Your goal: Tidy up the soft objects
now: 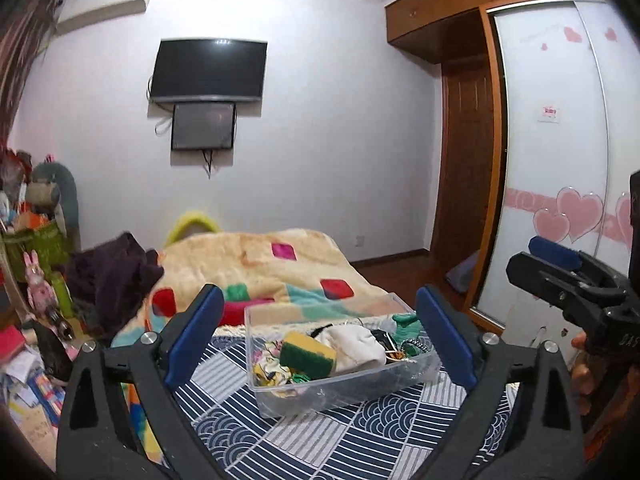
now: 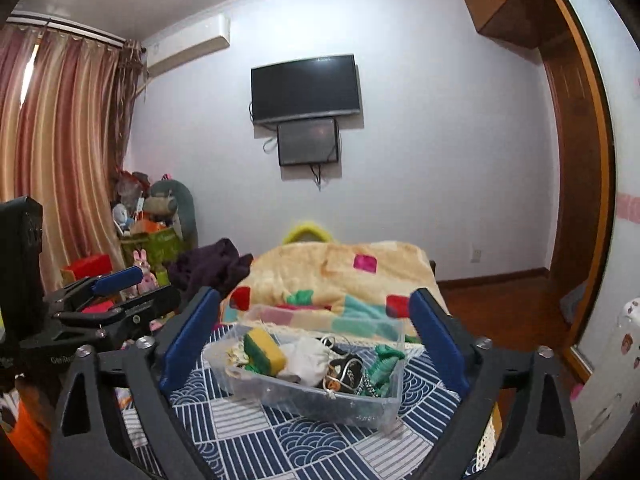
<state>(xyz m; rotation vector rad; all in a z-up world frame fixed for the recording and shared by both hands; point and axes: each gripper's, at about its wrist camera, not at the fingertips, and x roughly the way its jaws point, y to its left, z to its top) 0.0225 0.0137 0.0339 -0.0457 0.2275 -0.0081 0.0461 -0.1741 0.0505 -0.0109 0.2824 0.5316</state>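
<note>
A clear plastic bin (image 1: 280, 400) (image 2: 360, 410) stands on a blue patterned cloth (image 1: 340, 440) (image 2: 280, 440) on the bed. It holds a yellow-green sponge (image 1: 307, 354) (image 2: 264, 346), a white cloth bundle (image 1: 356, 344) (image 2: 308, 358), green knitted pieces (image 1: 406, 326) (image 2: 384, 360), patterned fabric and black cords. My left gripper (image 1: 320, 332) is open and empty, above and in front of the bin. My right gripper (image 2: 316, 328) is open and empty, likewise short of the bin. Each gripper shows in the other's view, the right (image 1: 560, 264), the left (image 2: 116, 292).
A yellow patchwork blanket (image 1: 256, 264) (image 2: 340, 276) and a dark purple garment (image 1: 116, 272) (image 2: 212, 266) lie behind the bin. Plush toys and boxes (image 1: 36, 240) (image 2: 156, 220) crowd the left. A wardrobe (image 1: 560, 140) stands at the right, a TV (image 1: 210, 70) on the wall.
</note>
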